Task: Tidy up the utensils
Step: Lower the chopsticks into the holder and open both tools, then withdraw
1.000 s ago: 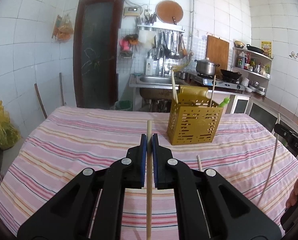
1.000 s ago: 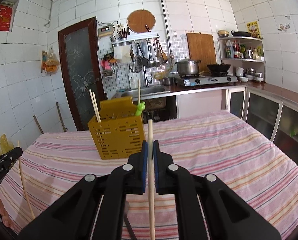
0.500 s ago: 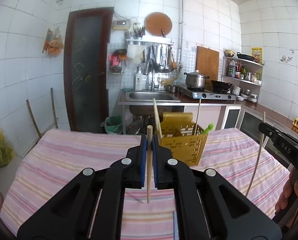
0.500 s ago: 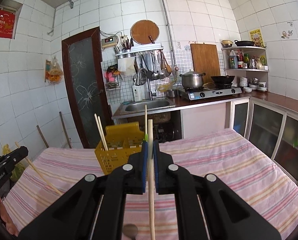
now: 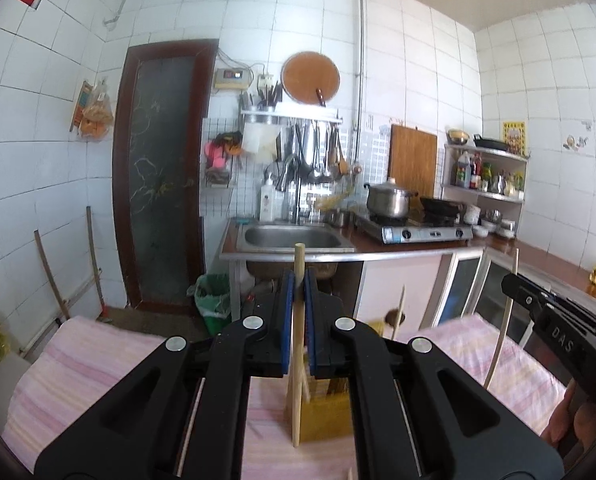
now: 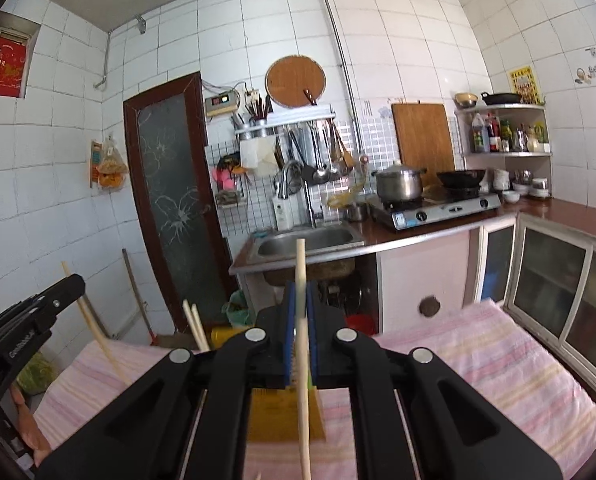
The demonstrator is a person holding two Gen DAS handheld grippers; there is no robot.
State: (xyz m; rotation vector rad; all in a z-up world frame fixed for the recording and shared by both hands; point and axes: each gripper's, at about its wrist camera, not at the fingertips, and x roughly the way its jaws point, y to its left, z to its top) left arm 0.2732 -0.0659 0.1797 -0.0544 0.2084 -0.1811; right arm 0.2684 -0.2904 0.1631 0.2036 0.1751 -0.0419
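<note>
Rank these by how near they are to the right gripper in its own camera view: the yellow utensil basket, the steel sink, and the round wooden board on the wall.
1. Yellow utensil basket: on the striped table, just below and beyond the right gripper, which holds a chopstick.
2. Steel sink: in the counter past the table's far edge.
3. Round wooden board: high on the tiled back wall, above the sink.

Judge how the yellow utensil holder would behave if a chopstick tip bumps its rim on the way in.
The yellow utensil holder looks like thin perforated plastic, so probably light and apt to slide on the striped tablecloth. It stands taller than wide with only a few chopsticks inside, so a sideways knock might tip it. Its walls seem stiff enough to keep shape.
</note>
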